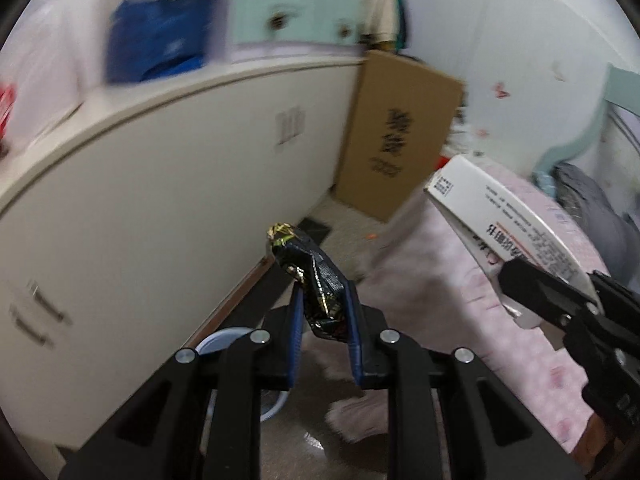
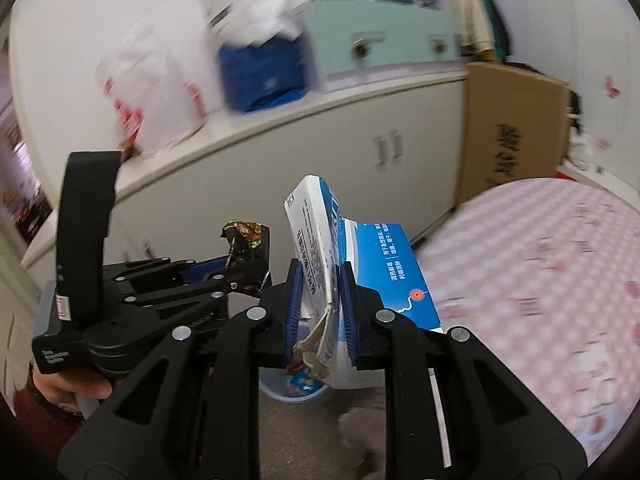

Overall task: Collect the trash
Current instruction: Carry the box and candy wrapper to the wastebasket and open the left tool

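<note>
Gripping a crumpled dark wrapper point(image 1: 316, 280) in my left gripper point(image 1: 322, 300), I clamp a flattened blue-and-white box point(image 2: 332, 256) in the right gripper point(image 2: 320, 300) jaws.

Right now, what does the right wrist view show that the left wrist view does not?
Only the right wrist view shows the hand holding the left gripper and the blue face of the flattened box. Only the left wrist view shows the teal headboard. Both show the dark wrapper, the box, the cardboard carton, the pink bedspread and a pale bin below.
</note>
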